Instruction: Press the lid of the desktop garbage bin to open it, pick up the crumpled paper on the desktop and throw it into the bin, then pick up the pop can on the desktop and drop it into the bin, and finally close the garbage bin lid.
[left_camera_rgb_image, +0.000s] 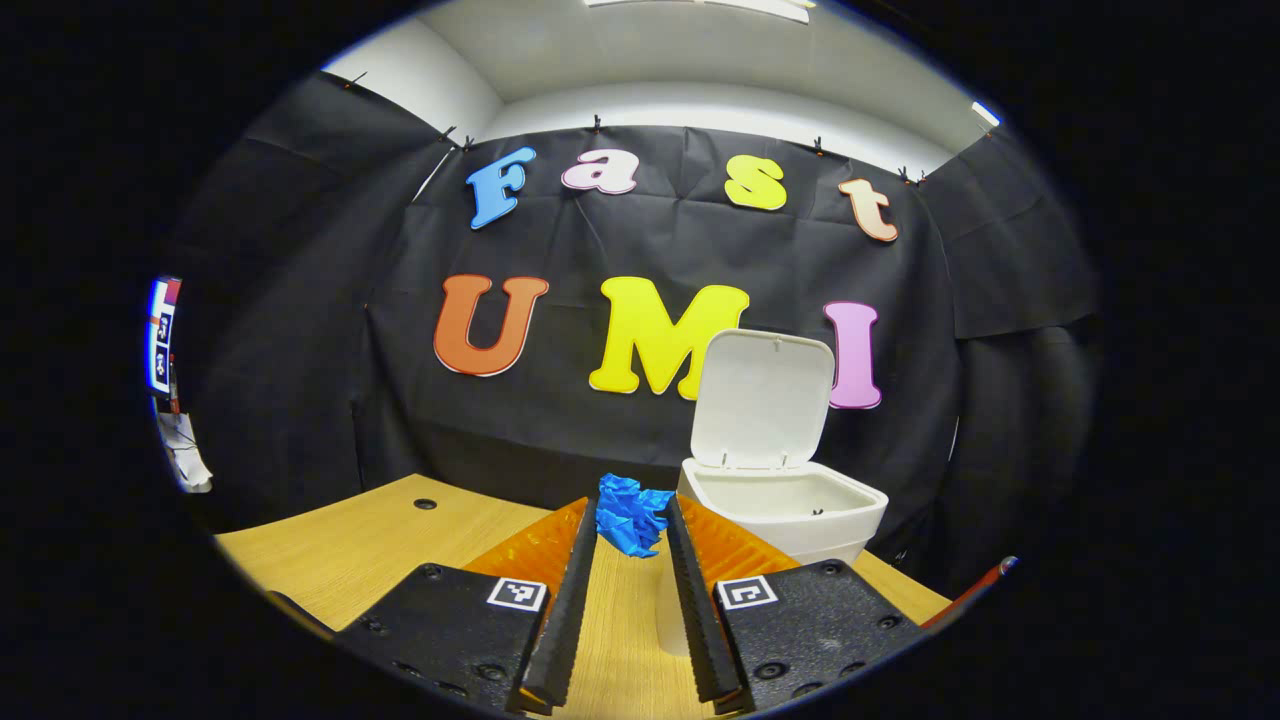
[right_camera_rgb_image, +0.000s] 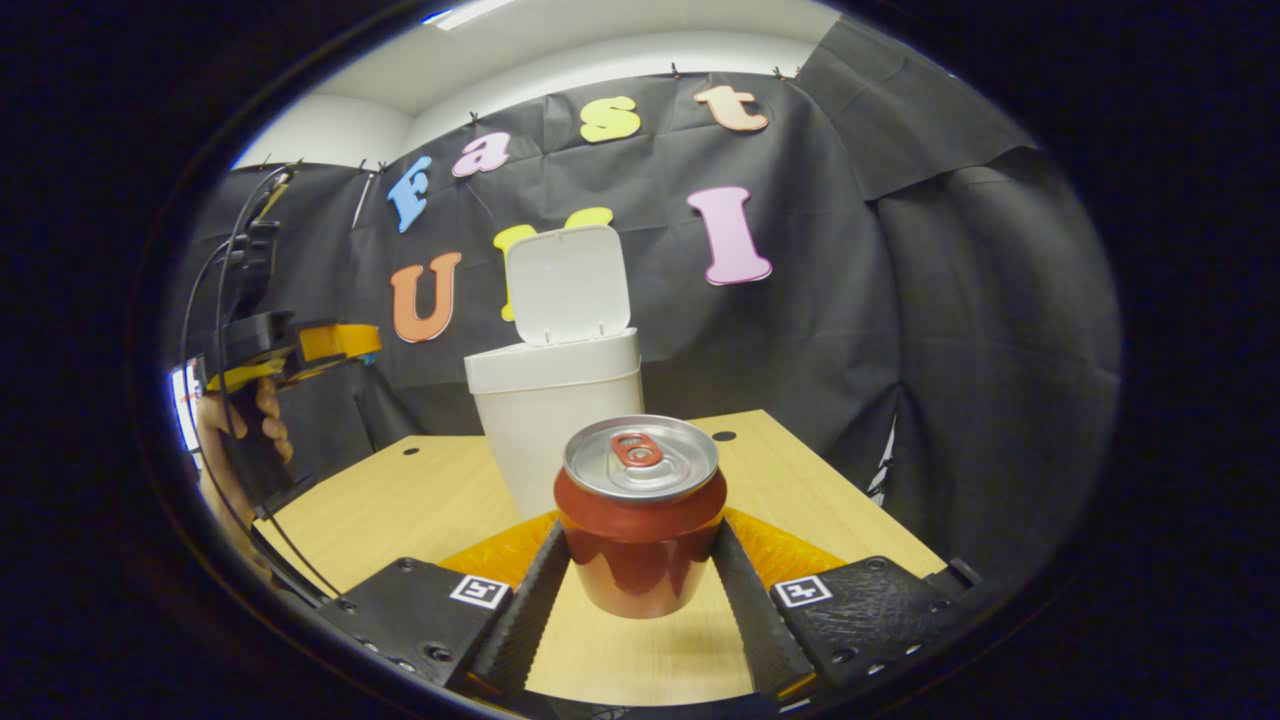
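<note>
Fingers of the left gripper (left_camera_rgb_image: 632, 520) pinch a crumpled ball of blue paper (left_camera_rgb_image: 628, 514) between their tips, raised above the light wooden desktop (left_camera_rgb_image: 370, 540). Soft and nearly weightless, the wad looks likely to squash and cling a little rather than slip — a light pinch across its bulk should do.

At about two o'clock from the paper in the left gripper view stands the white plastic desktop garbage bin (left_camera_rgb_image: 800, 510), its hinged lid (left_camera_rgb_image: 765, 398) tipped upright and the mouth open, so the pressing step looks done and the paper drop is in hand.

Over in the right gripper view, the right gripper (right_camera_rgb_image: 640, 560) flanks a red pop can with a silver top (right_camera_rgb_image: 640, 520) standing upright on the desktop; its fingers sit at the can's sides, but whether both press on it cannot be told. A thin-walled can is smooth and easily dented — best taken around mid-body with moderate squeeze.

At nine o'clock, a hand (right_camera_rgb_image: 235, 430) holds the other gripper aloft.
</note>
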